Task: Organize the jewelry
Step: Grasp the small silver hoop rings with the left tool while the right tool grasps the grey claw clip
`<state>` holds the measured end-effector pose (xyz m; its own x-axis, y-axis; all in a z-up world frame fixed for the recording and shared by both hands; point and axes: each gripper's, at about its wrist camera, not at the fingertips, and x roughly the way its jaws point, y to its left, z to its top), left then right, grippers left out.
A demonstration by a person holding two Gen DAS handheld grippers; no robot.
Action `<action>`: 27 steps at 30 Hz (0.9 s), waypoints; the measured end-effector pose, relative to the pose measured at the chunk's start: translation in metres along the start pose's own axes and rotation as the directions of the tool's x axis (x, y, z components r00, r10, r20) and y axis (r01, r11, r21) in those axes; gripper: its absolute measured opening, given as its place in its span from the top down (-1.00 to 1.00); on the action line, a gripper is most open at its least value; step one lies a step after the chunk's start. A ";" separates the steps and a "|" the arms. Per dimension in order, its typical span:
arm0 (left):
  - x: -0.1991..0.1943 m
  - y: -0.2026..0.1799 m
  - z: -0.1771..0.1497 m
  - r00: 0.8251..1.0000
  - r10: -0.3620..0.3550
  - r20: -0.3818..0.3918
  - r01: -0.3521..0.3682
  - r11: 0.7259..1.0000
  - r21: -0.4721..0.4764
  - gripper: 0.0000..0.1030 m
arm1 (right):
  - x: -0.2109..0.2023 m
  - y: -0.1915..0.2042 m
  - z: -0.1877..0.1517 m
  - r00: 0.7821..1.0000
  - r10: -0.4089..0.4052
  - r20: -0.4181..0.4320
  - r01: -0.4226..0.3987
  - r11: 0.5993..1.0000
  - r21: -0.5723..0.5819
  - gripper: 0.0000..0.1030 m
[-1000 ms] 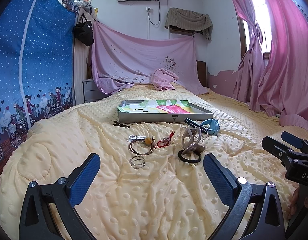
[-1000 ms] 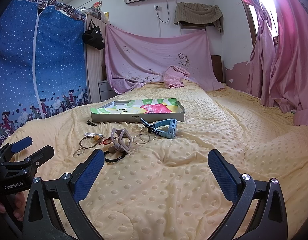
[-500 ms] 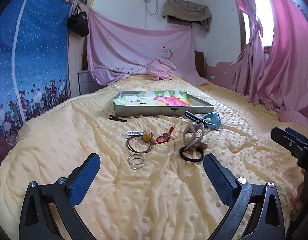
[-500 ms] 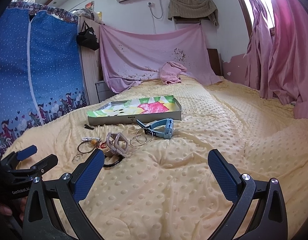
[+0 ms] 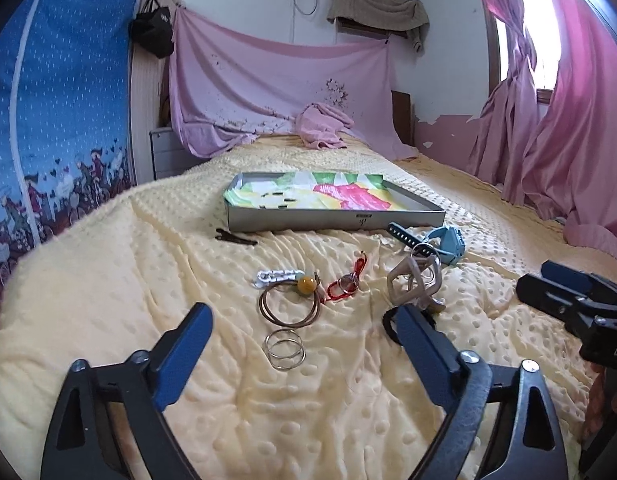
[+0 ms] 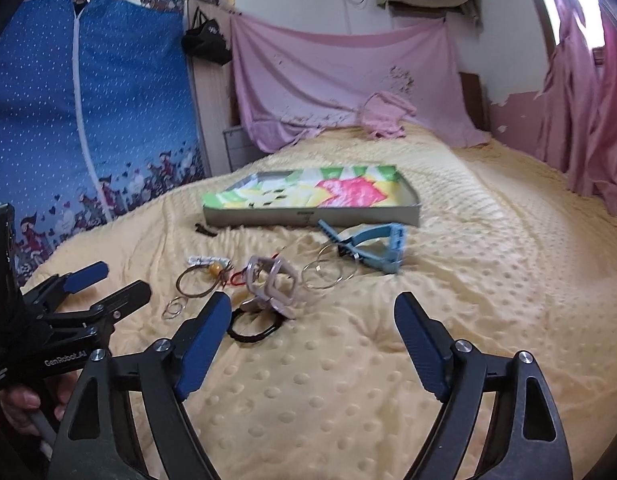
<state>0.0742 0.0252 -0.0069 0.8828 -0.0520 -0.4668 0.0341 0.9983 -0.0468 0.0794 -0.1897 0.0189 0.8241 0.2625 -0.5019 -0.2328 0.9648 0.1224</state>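
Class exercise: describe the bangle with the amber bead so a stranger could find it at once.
Start at the shallow grey tray on the yellow blanket. In the cluster in front of it, find the brown bangle, left of the red cord. It alone carries a round amber bead.

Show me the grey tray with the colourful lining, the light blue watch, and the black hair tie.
Grey tray [image 5: 308, 222], left wrist view, front wall.
Light blue watch [image 6: 382, 242], right wrist view, strap.
Black hair tie [image 6: 248, 336], right wrist view, near edge.

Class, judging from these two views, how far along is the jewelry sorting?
Nothing looks done: the tray seems to hold only patterned paper. Both the left gripper and right gripper are closing on nothing. Left: bangles, rings, watch, hair tie on the blanket.
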 end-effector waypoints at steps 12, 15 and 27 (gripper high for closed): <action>0.048 0.013 -0.015 0.984 -0.044 -0.173 0.030 0.996 -0.083 0.12 | 0.071 0.016 0.001 0.986 0.097 -0.135 -0.098 0.995 0.001 0.21; 0.056 0.017 -0.018 0.977 -0.059 -0.203 0.037 0.993 -0.109 0.22 | 0.077 0.022 0.000 0.983 0.106 -0.150 -0.108 0.994 -0.006 0.28; 0.067 0.018 -0.023 0.964 -0.088 -0.249 0.051 0.987 -0.150 0.63 | 0.089 0.020 0.003 0.981 0.120 -0.151 -0.119 0.993 0.018 0.29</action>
<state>0.1229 0.0396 -0.0593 0.7315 -0.1443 -0.6664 0.0089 0.9793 -0.2022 0.1496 -0.1471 -0.0203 0.7027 0.3712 -0.6070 -0.3197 0.9269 0.1966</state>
